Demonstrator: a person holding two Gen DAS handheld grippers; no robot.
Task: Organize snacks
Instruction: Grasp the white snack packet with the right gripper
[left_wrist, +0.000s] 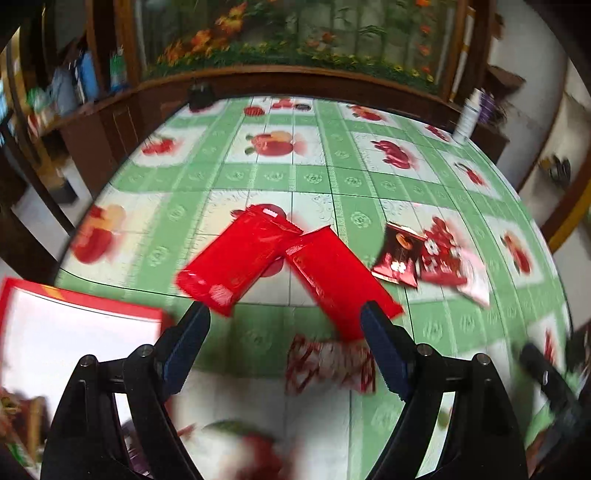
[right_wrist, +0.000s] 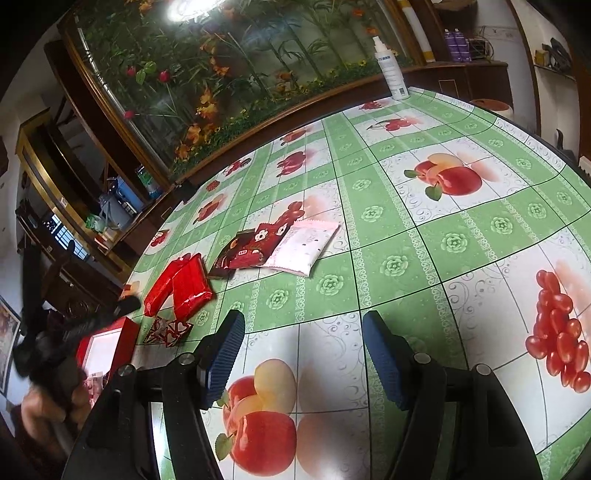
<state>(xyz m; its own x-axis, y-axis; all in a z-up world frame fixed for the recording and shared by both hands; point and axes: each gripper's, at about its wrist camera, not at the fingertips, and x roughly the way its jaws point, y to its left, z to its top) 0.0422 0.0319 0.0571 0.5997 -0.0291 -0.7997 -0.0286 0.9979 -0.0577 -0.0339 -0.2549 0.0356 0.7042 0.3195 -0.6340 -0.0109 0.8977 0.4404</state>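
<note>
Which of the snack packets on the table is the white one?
The white packet, at the right end of the far cluster. It lies beside the dark red flower-print packet; the two glossy red packs and the heart-print packet are all red.

Round table (right_wrist: 461, 229) under green fruit-print cloth; flower mural (right_wrist: 221, 74) in dark wood frame behind; wooden shelves (right_wrist: 66, 206) left, white wall (left_wrist: 528, 74) right, ceiling light glare (right_wrist: 192, 7).

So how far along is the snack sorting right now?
Done: nothing obvious; the red box looks empty. In hand: nothing; the left gripper is open above the heart-print packet, and the right gripper is open over bare tablecloth. Left: two red packs, dark packets and the white pouch lie loose.
</note>
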